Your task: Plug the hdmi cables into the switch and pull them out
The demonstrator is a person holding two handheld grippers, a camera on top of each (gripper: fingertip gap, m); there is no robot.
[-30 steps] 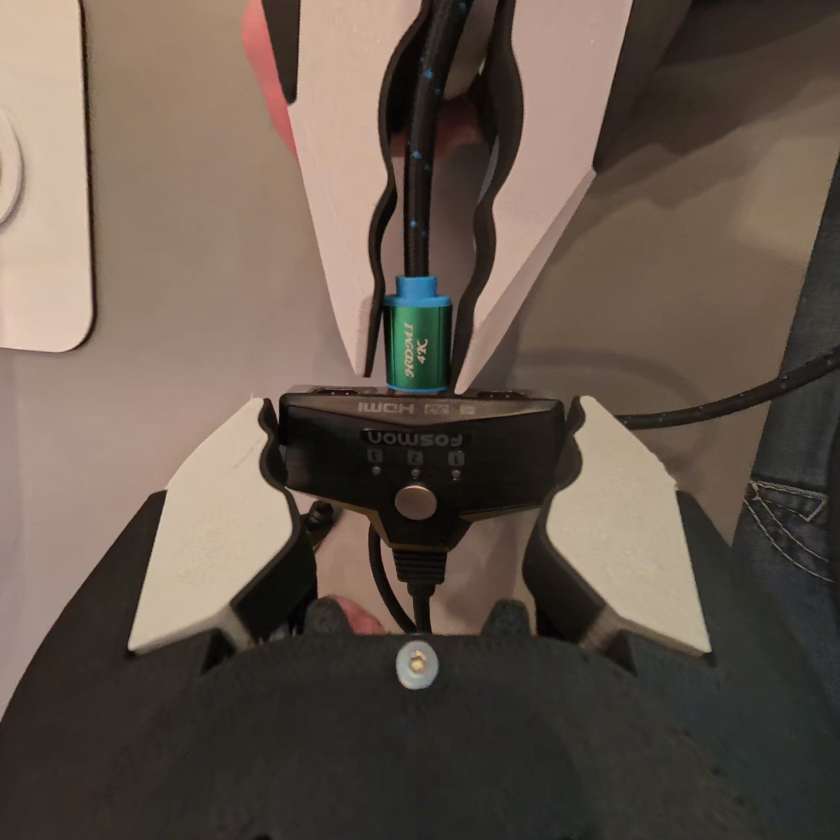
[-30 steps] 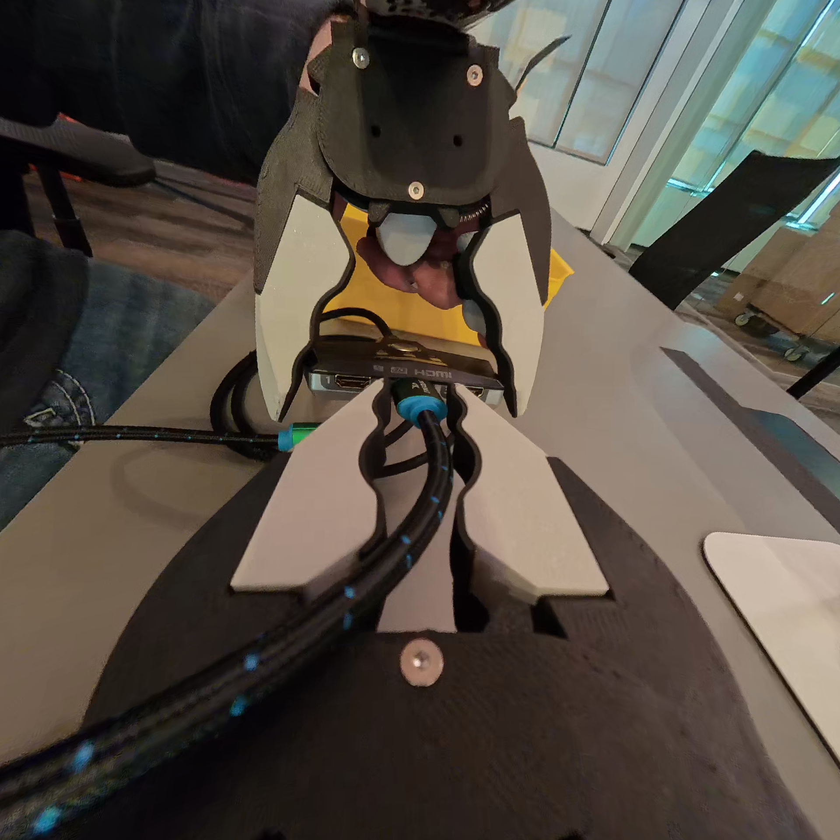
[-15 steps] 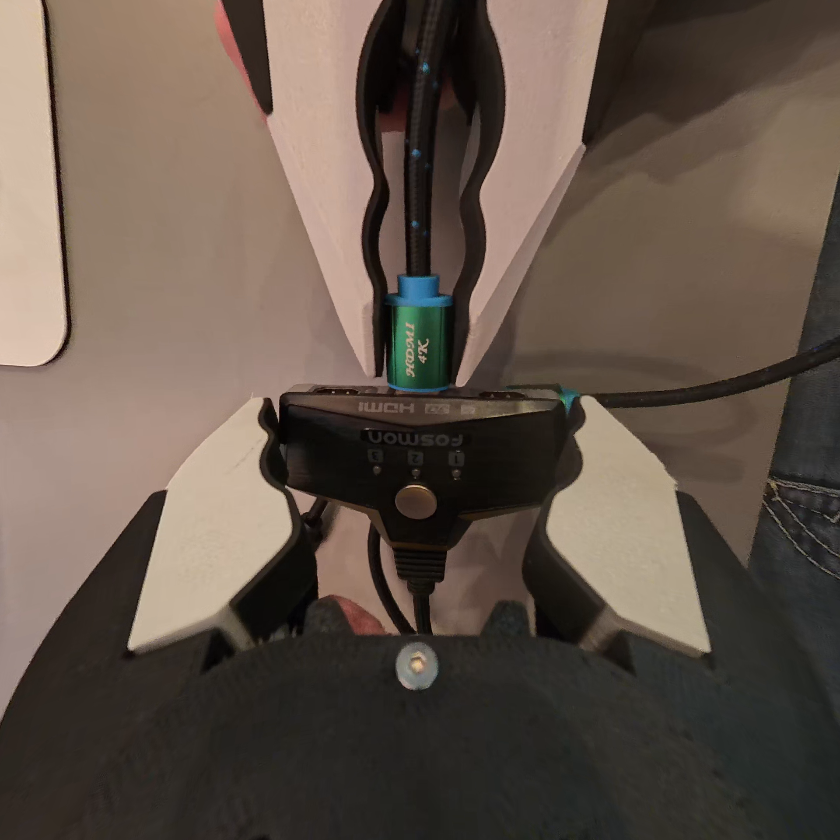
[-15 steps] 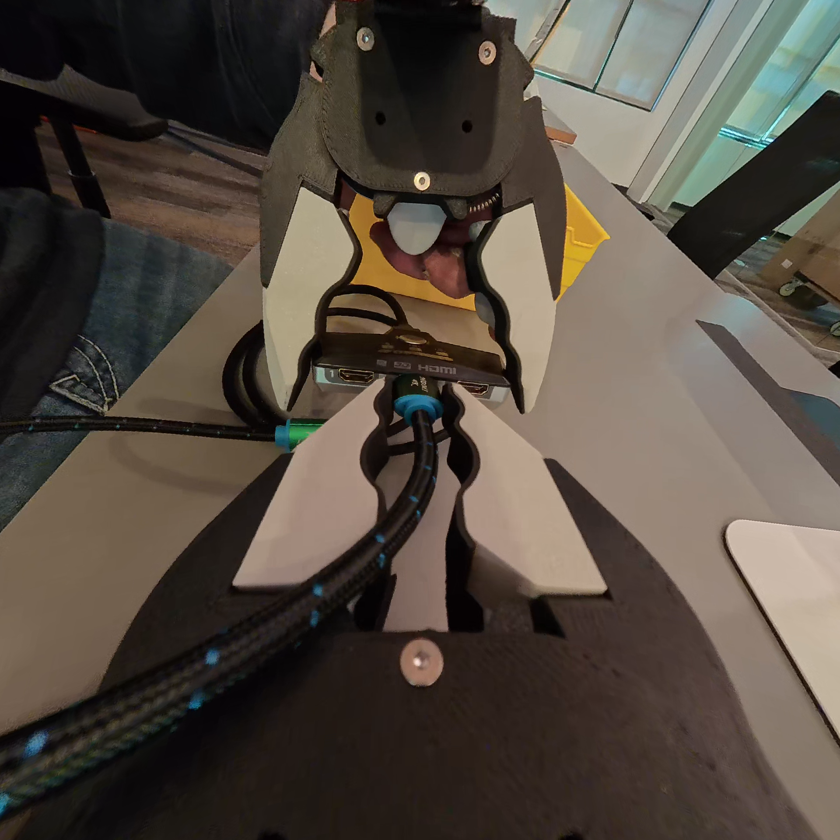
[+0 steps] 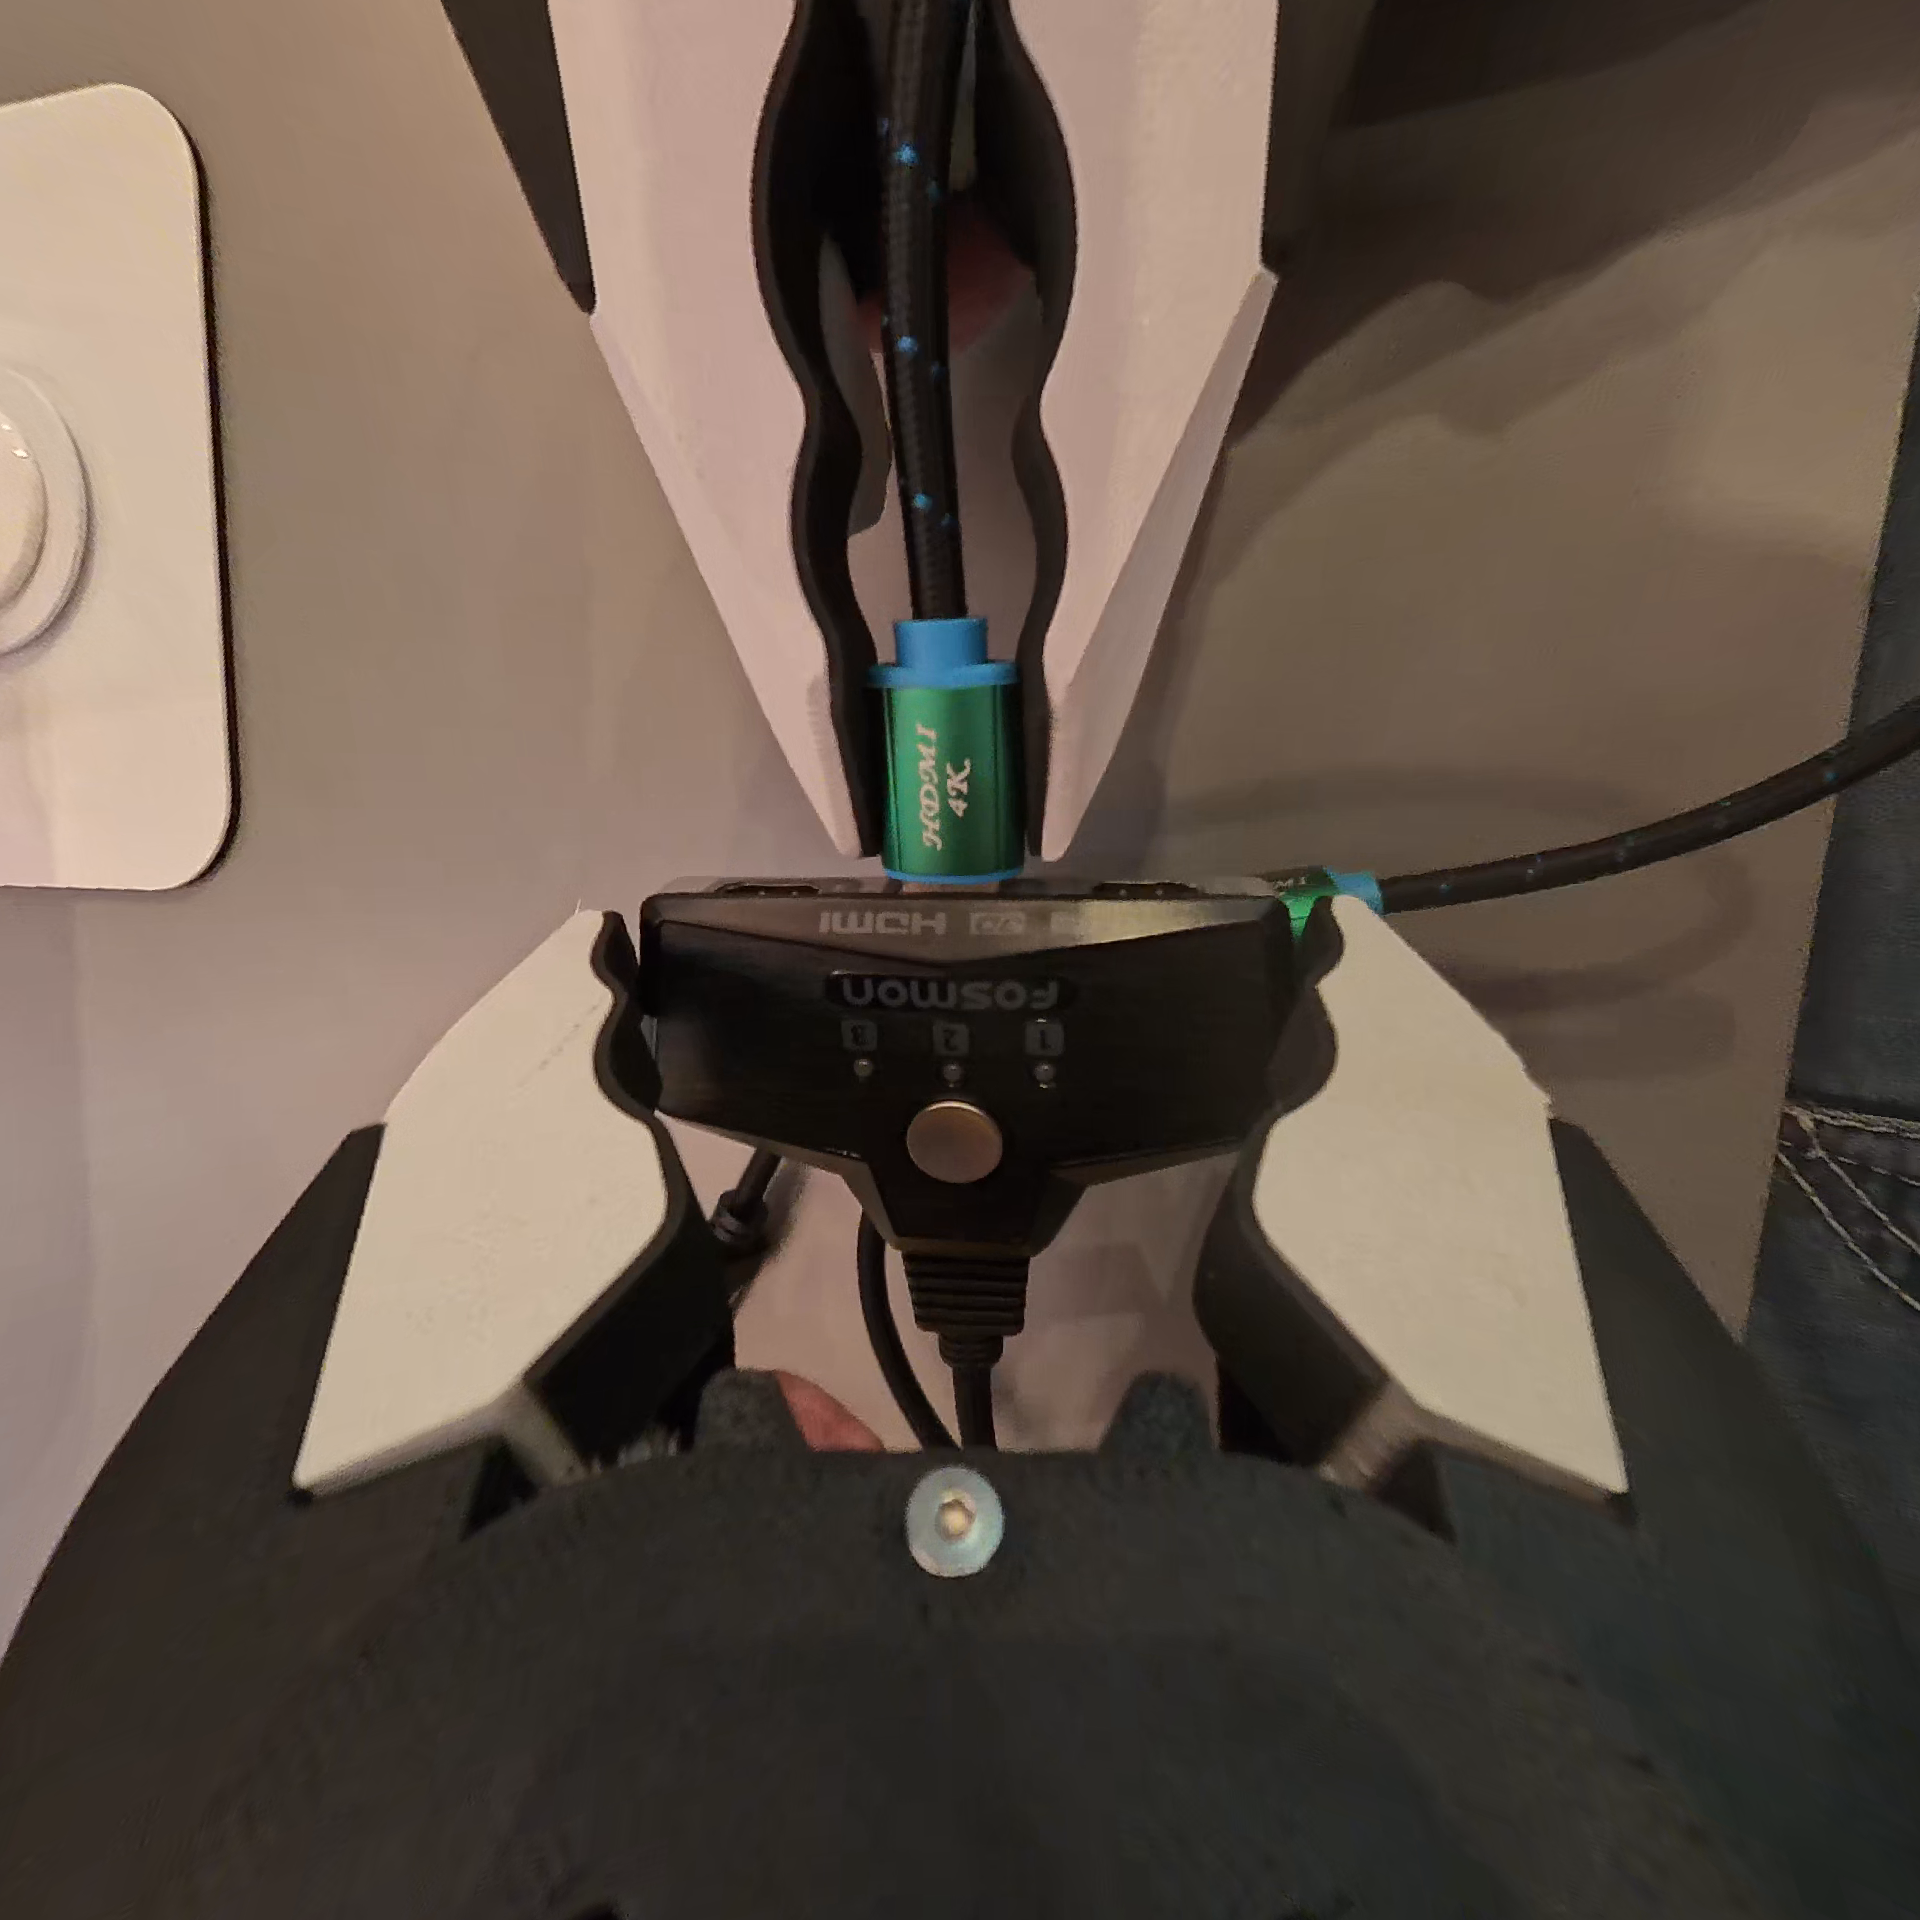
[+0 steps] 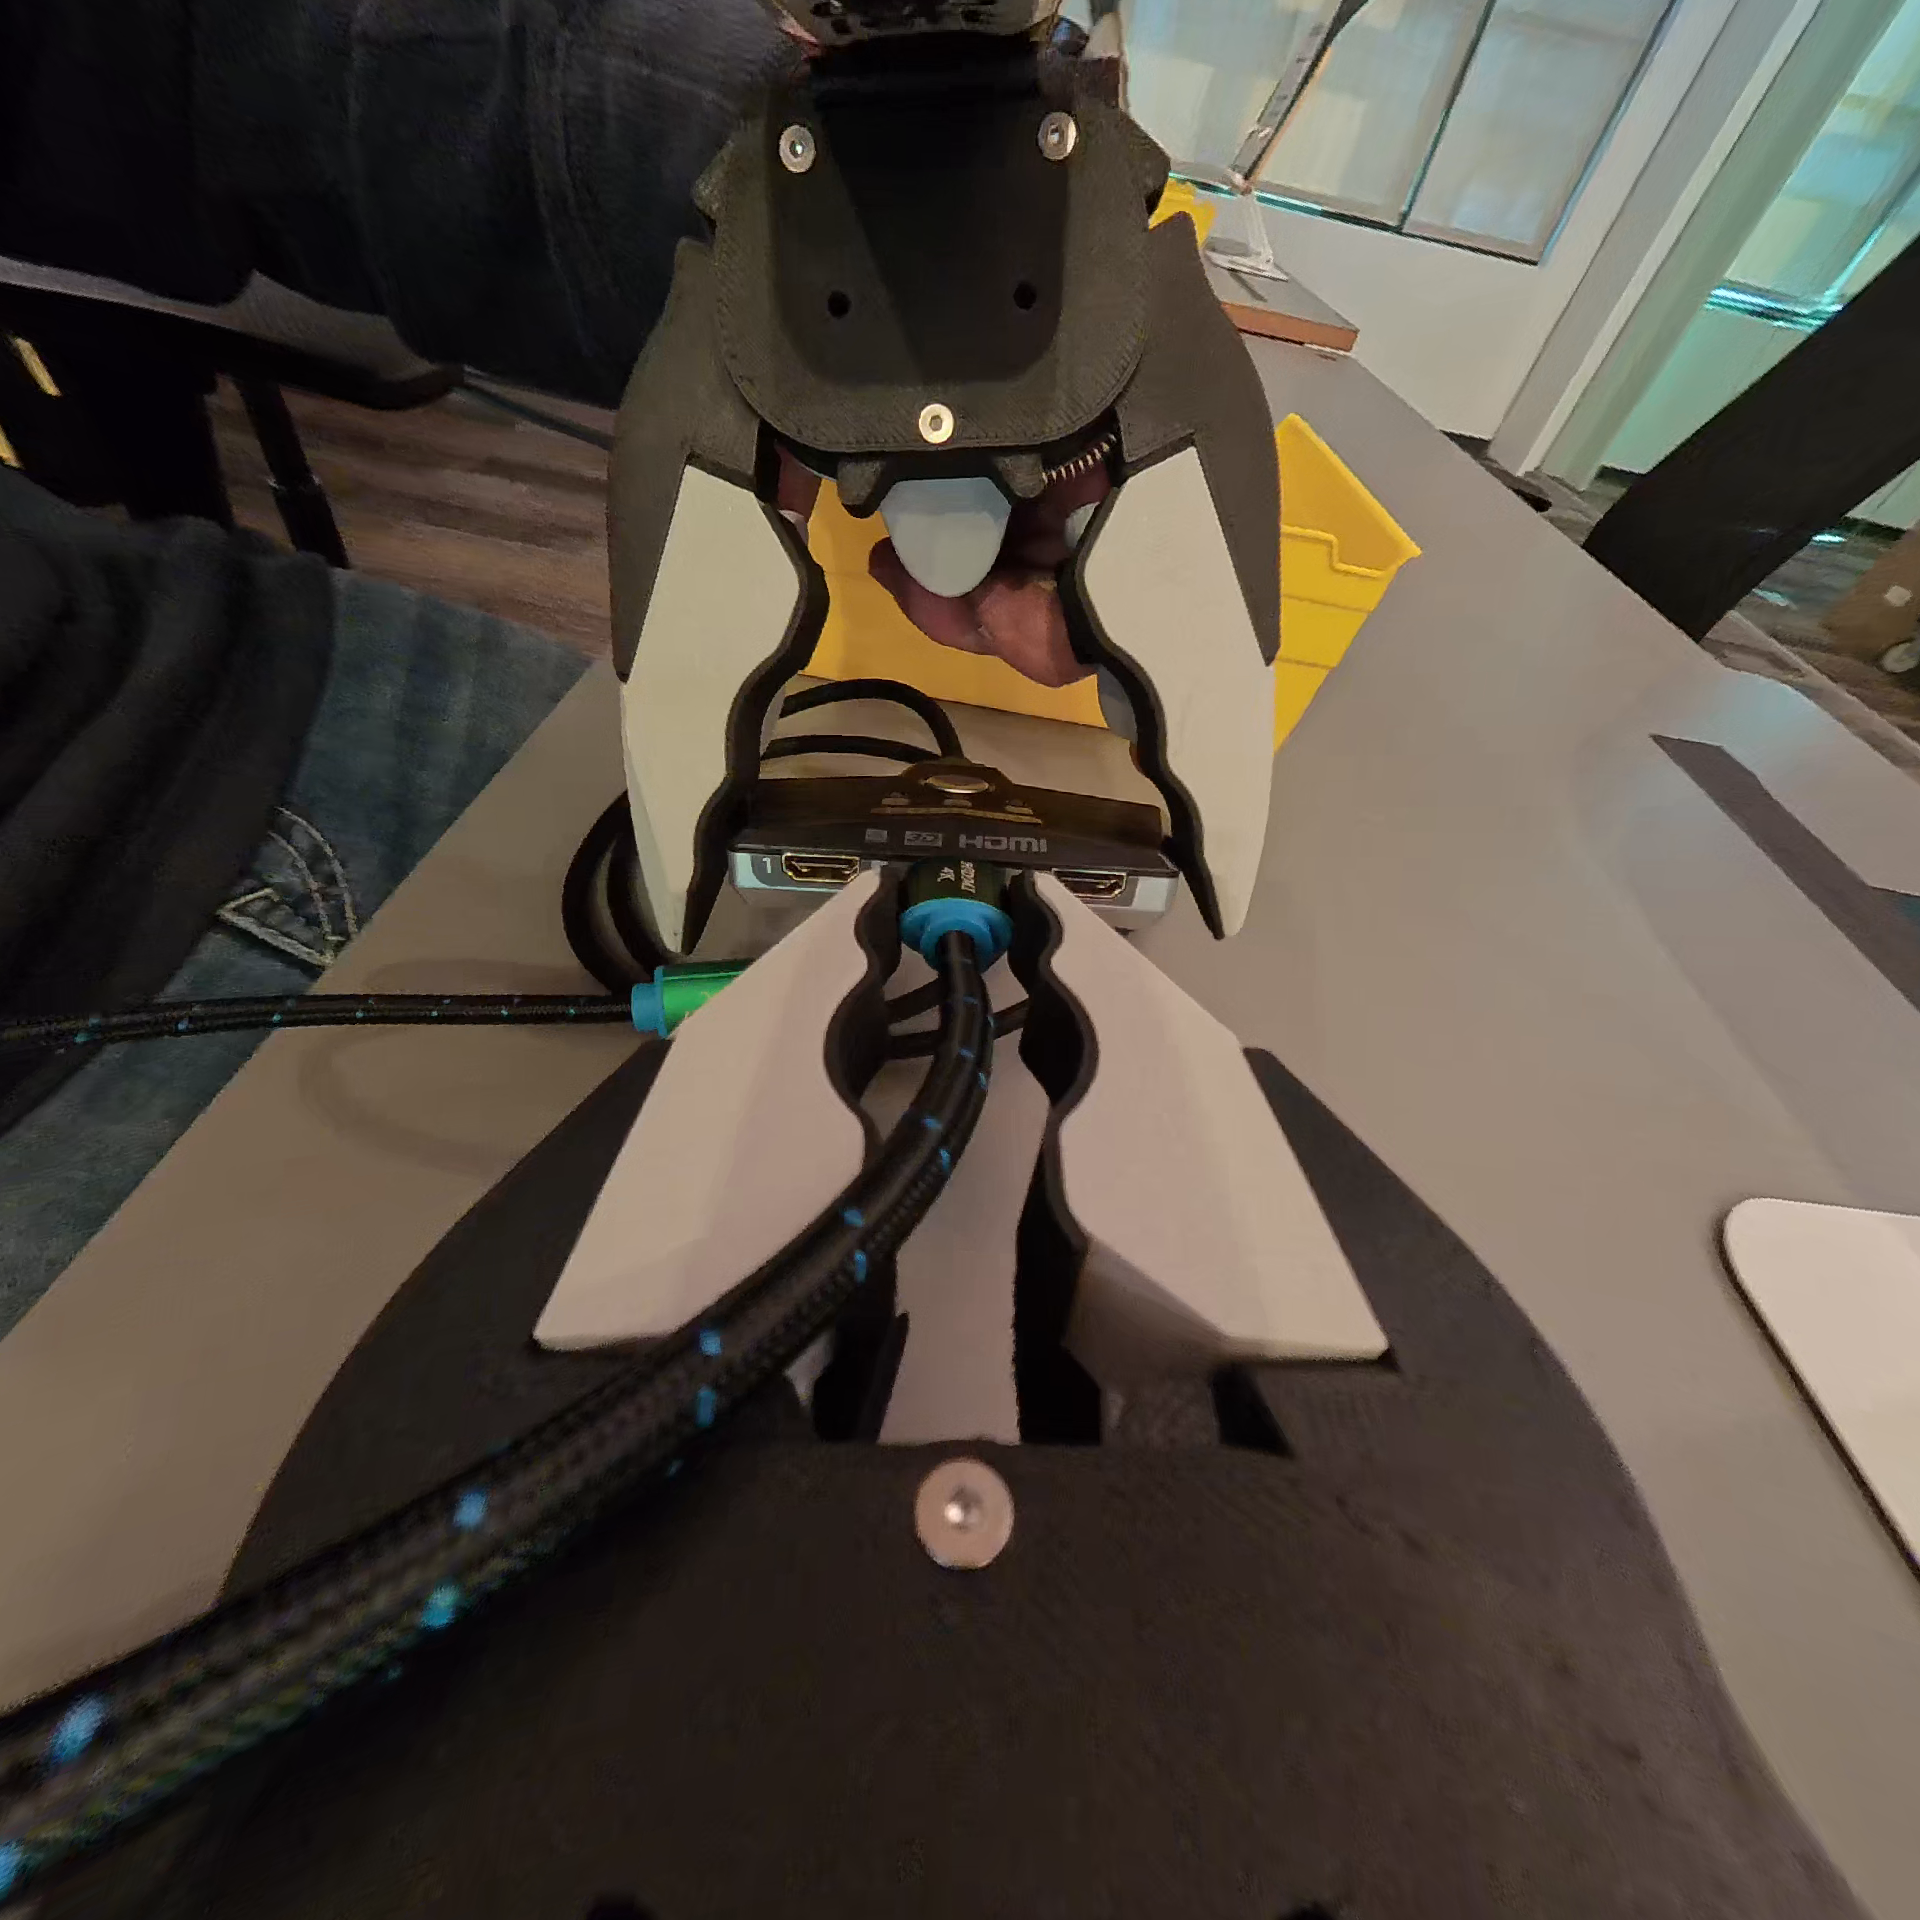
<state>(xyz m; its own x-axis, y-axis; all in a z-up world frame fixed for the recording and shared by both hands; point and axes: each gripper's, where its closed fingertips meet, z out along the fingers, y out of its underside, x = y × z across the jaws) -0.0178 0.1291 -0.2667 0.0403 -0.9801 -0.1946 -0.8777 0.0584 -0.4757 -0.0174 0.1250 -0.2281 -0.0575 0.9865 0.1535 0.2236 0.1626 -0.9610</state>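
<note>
An office, by the look of it — a long grey desk (image 6: 1558,831) running toward tall glass partitions (image 6: 1455,114), a black office chair (image 6: 1766,457) pulled up beside it, a yellow plastic bin (image 6: 1320,582) on top, wood-look flooring (image 6: 436,488) below.

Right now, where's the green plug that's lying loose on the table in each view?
Left wrist view: loose green plug at the switch's right end.
Right wrist view: left of centre, on the table.
Shared landmark: the switch, held in the left gripper.
</note>
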